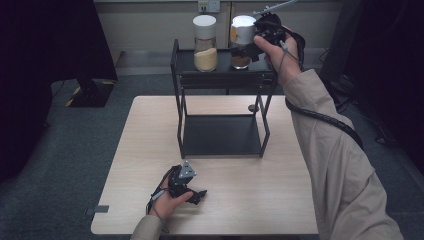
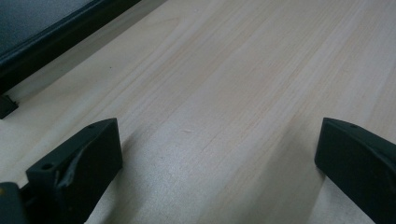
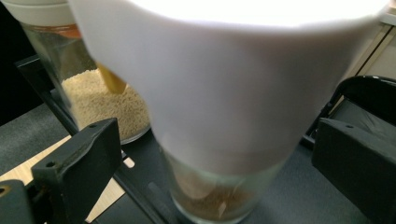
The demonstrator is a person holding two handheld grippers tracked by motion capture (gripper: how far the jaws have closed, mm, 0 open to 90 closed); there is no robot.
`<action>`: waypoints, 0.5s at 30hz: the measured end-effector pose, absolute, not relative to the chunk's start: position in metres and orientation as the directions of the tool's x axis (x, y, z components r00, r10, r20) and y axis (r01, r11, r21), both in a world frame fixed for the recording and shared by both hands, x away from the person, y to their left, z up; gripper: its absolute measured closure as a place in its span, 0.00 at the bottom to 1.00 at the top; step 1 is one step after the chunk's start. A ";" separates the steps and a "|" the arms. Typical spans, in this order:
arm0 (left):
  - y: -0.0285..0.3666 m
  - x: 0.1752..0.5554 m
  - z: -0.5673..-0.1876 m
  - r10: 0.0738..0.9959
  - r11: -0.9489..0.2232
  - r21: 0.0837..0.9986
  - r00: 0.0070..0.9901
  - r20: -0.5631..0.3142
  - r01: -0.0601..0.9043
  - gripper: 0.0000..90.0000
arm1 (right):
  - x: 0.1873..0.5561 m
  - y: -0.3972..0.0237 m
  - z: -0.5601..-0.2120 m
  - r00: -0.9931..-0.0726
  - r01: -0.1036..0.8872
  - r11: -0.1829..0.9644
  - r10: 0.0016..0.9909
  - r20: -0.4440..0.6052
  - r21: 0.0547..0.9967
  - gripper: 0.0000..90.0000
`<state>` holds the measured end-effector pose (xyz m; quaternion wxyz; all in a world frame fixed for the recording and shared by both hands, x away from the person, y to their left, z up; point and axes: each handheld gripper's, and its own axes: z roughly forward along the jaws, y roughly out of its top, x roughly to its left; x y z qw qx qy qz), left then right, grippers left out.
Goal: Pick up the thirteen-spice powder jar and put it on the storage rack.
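Right gripper [image 3: 217,154] jaws stand wide apart, one on each side of the white-capped jar [image 3: 224,116]. Gaps show between each black pad and the white cap, so nothing is clamped. In the high view this gripper [image 1: 248,49] is up at the far right end of the rack's top shelf [image 1: 222,65], pointing left at the jar [image 1: 243,40], which stands upright on that shelf. The jar holds a low layer of brown stuff at the bottom; the close view is blurred, probably a ground spice. Just left of it on the same shelf stands a second jar [image 1: 205,42], white lid, about half full of pale yellow grains. The two are close together; I cannot tell whether they touch.

Left gripper [image 2: 219,154] jaws also wide open, nothing between them but bare table wood [image 2: 233,70]. In the high view it [image 1: 199,196] rests on the near part of the table [image 1: 150,150], left of centre, held in the left hand [image 1: 167,200], well apart from the rack.

The rack's lower shelf [image 1: 222,135] sits on the table's middle.
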<state>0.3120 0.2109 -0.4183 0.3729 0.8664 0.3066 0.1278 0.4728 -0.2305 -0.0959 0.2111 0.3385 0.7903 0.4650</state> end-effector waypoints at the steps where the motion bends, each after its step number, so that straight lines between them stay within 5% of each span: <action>1: 0.211 0.312 -0.418 0.626 -0.534 0.725 0.779 -0.007 0.436 0.00 | 0.471 -0.232 -0.096 -0.684 0.338 0.334 0.730 -0.014 0.880 0.01; 15: 0.211 0.312 -0.418 0.625 -0.535 0.724 0.780 -0.007 0.435 0.00 | 0.445 -0.233 -0.105 -0.668 0.331 0.304 0.745 -0.006 0.893 0.01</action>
